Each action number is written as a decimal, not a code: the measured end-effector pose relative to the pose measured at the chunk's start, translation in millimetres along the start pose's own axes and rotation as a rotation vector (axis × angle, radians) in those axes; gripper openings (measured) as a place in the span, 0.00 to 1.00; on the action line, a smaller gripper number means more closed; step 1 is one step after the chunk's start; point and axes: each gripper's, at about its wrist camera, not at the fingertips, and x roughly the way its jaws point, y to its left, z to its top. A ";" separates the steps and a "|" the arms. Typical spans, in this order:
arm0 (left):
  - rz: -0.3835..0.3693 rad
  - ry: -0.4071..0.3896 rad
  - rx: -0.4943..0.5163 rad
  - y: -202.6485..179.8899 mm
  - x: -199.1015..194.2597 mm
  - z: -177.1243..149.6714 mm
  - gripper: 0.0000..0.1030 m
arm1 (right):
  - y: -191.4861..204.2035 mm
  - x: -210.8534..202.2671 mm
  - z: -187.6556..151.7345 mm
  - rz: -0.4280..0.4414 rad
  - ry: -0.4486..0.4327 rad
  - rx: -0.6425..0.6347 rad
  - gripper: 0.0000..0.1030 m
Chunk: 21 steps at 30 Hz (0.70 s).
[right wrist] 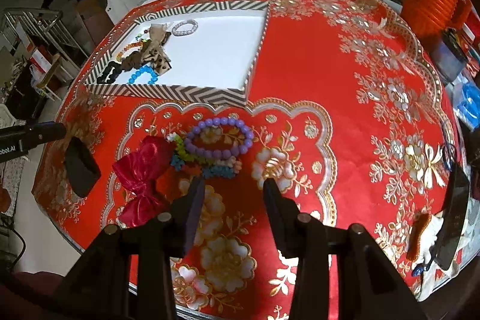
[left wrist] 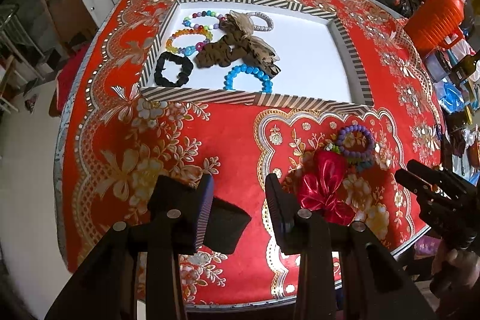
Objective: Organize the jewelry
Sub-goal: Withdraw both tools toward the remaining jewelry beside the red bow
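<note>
Right now the right gripper (right wrist: 234,188) is hanging with its jaws apart and nothing between them, just short of the small heap of jewelry still lying on the red floral tablecloth (right wrist: 315,74): a purple round-bead bracelet (right wrist: 219,137) resting on a multicoloured flower-bead bracelet (right wrist: 204,165), with a shiny magenta fabric bow (right wrist: 141,173) beside them. The left gripper (left wrist: 238,194) is likewise standing released and empty, off to the side near a dark block (left wrist: 226,227). Several bracelets and scrunchies are already lying in the white tray with the zigzag-striped rim (right wrist: 180,93). The step probably calls for straddling the purple bracelet's near edge alone, closing gently so the beads are not slipping.
</note>
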 end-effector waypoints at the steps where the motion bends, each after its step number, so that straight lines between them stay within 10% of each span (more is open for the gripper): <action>1: 0.000 0.000 0.003 -0.6 0.7 -0.3 0.10 | 0.3 0.6 1.2 0.001 0.002 0.002 0.41; 12: -0.009 0.012 0.013 -8.5 5.0 -1.7 0.10 | -4.8 5.0 6.2 -0.001 0.008 0.020 0.41; 21: -0.162 0.091 -0.050 -23.8 18.0 -10.3 0.19 | -15.5 10.0 8.1 -0.002 0.009 0.039 0.41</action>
